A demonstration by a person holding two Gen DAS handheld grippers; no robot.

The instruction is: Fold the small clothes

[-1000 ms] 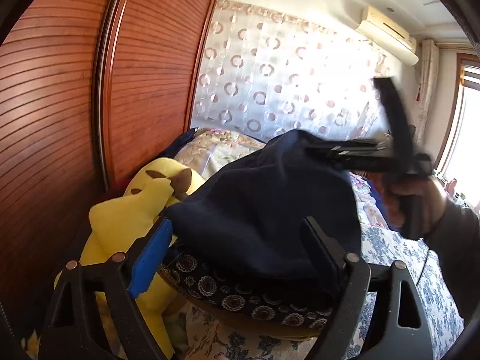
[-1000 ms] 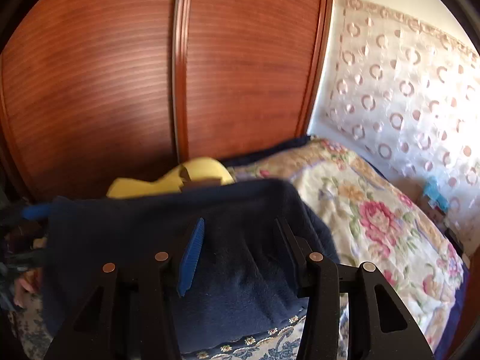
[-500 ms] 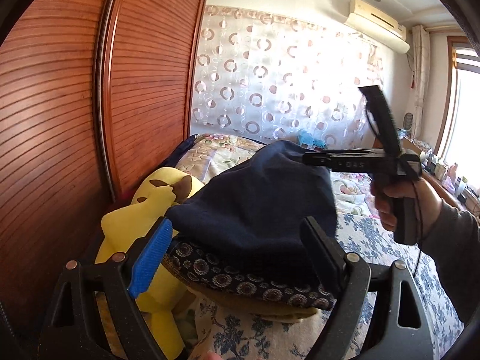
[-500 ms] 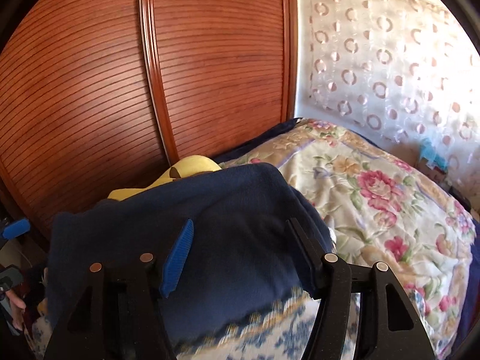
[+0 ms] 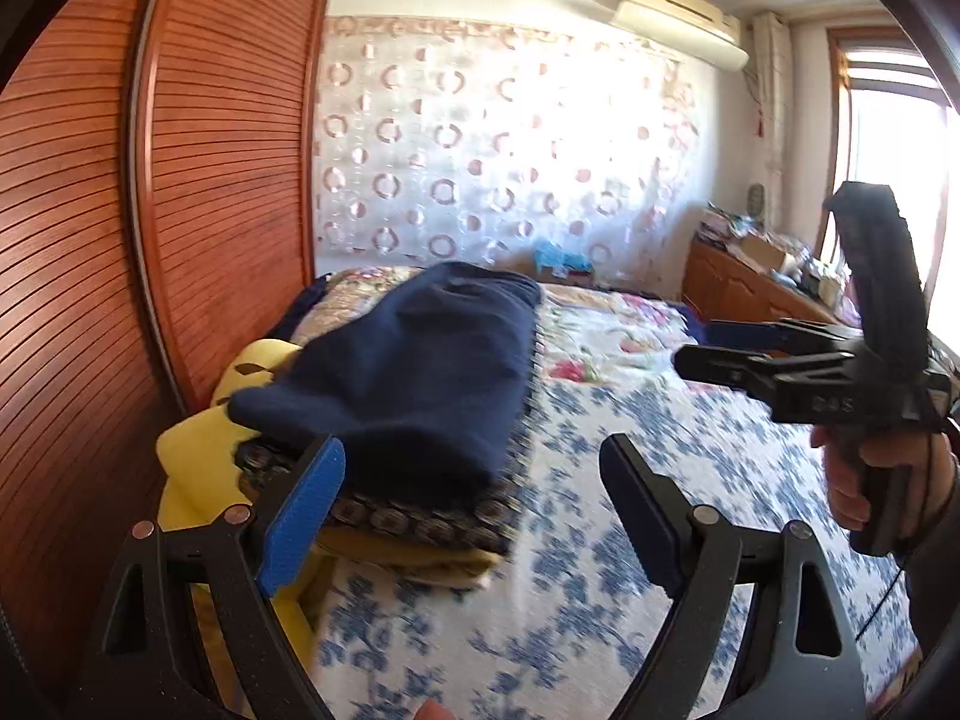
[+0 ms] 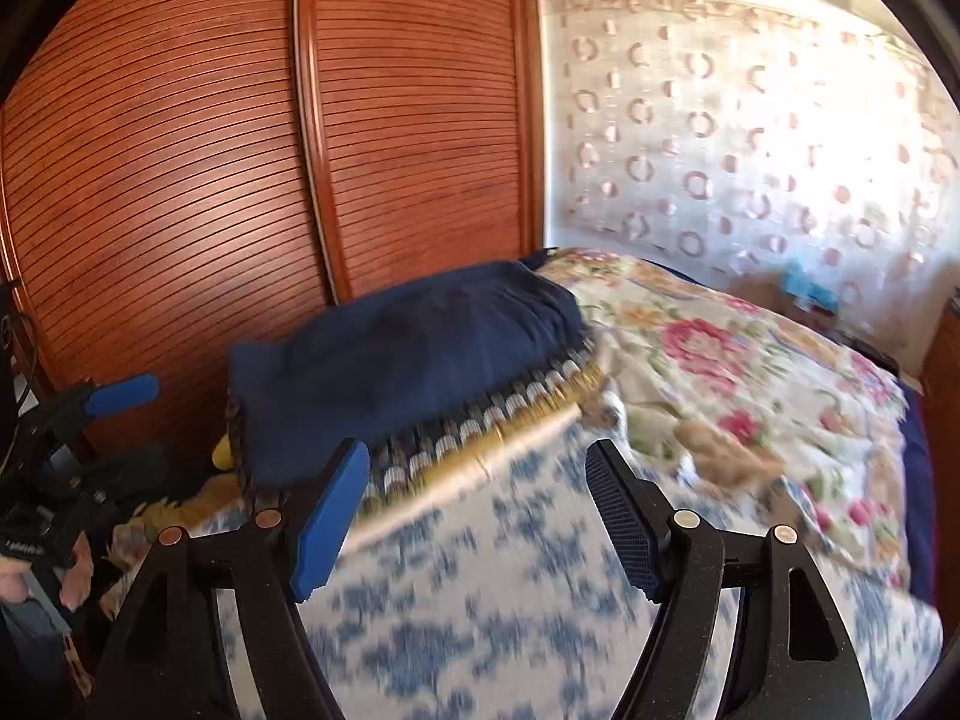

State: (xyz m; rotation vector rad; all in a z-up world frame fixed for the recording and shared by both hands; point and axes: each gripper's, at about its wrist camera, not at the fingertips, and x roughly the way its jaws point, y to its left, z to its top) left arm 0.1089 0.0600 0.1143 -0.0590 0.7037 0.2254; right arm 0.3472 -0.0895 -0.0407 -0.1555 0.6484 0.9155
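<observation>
Two folded layers under navy garment, yellow plush beside, perhaps touching

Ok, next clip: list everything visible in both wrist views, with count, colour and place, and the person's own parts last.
navy garment: one, dark blue, folded on top of the stack near the wardrobe.
patterned fabric: one, dark with round motifs, directly under the navy garment.
yellow cloth: one, bottom layer of the stack.
plush toy: one, yellow, between stack and wardrobe.
bedspread: one, white with blue flowers, covering the near bed.
floral quilt: one, cream with pink flowers, far end of the bed.
wardrobe doors: slatted red-brown wood, left of the bed.
curtain: one, white with rings, back wall.
air conditioner: one, cream, above the curtain.
left claw: open, empty.
right claw: open, empty.
</observation>
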